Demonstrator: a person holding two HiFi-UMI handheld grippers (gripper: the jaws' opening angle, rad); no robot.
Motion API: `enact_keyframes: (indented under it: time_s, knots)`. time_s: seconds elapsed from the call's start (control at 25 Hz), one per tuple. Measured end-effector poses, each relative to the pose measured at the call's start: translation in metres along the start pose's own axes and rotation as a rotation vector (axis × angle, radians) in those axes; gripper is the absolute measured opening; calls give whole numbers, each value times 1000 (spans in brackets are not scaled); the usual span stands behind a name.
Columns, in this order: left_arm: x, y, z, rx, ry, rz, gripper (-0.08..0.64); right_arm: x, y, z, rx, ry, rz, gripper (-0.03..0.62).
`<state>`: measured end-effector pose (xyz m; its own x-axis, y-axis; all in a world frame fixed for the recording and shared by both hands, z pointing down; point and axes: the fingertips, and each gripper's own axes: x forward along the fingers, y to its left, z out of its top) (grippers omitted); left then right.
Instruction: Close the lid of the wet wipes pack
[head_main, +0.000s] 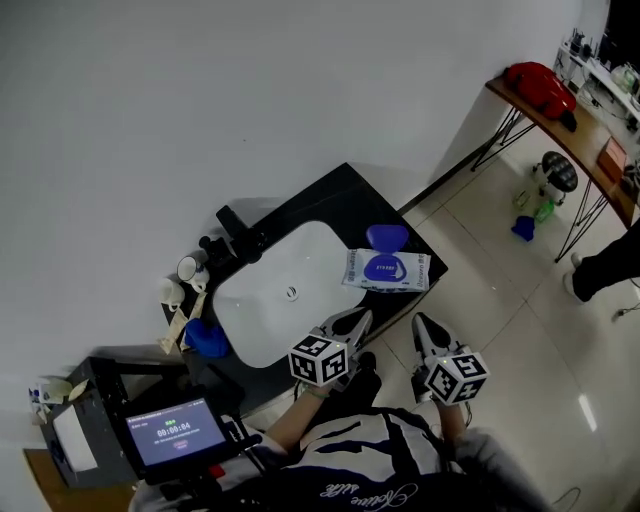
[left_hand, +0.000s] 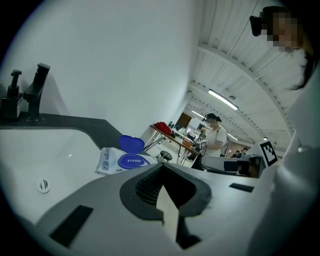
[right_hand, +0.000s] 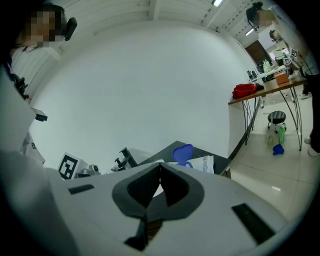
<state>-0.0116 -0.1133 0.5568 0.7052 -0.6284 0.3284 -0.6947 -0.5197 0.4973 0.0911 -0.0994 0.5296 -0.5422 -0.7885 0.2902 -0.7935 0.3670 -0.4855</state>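
White sink basin (head_main: 262, 312) on the left. Left gripper (head_main: 360, 318) is at its front corner, jaws pinched together on nothing. Wet wipes pack (head_main: 390, 272) lies on the black counter (head_main: 340, 200) just right of the basin, blue lid (head_main: 387, 238) flipped up. Right gripper (head_main: 421, 323) is clamped together too, empty.

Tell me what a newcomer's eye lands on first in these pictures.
The wet wipes pack draws the eye first. It lies on the dark counter just right of the white sink, with its blue lid standing open. Next come the left gripper and the right gripper, held side by side short of the pack, each with its fingers together and holding nothing.
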Motion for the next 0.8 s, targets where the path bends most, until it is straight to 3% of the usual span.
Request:
enact_keyframes:
  time_s: [0.32,0.56,0.8]
  knots:
    - [39,57,-2,-4,107,-1,1,40,-17,16,0,10,-66,-2]
    - [55,78,-14,-3,183,31,2,41,-34,27,0,25,-114,-2]
    - [64,94,-22,5,235,75,0,55,-50,42,-13,43,-94,-2]
